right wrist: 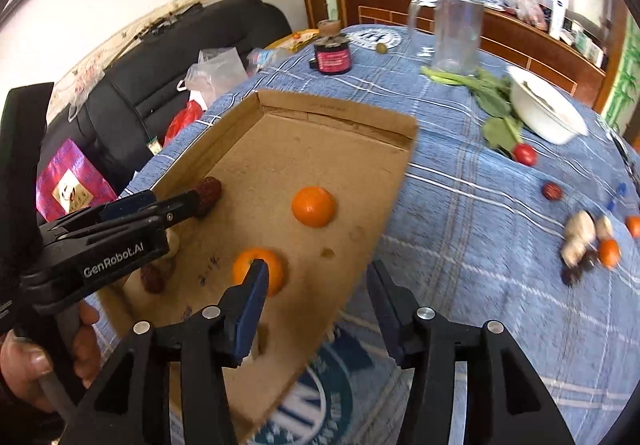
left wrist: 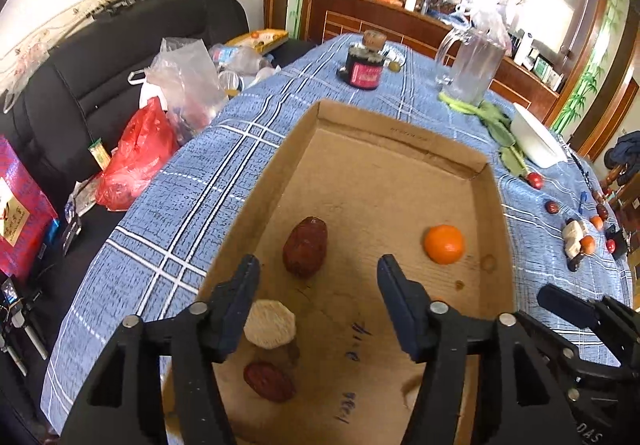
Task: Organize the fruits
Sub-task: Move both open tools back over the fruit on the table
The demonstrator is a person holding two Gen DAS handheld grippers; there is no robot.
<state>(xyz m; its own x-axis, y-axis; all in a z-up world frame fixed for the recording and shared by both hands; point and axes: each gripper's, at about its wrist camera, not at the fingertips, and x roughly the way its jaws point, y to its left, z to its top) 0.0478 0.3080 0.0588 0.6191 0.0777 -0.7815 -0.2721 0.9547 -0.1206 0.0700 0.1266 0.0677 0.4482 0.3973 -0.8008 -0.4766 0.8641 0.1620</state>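
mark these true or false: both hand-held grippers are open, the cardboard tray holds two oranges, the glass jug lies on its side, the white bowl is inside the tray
1. Both hand-held grippers are open. True: the left hand-held gripper and the right hand-held gripper hold nothing.
2. The shallow brown cardboard tray holds two round oranges. True: far orange, near orange.
3. The clear glass jug lies on its side. False: it stands upright.
4. The white bowl is inside the tray. False: it sits on the blue plaid tablecloth, outside it.
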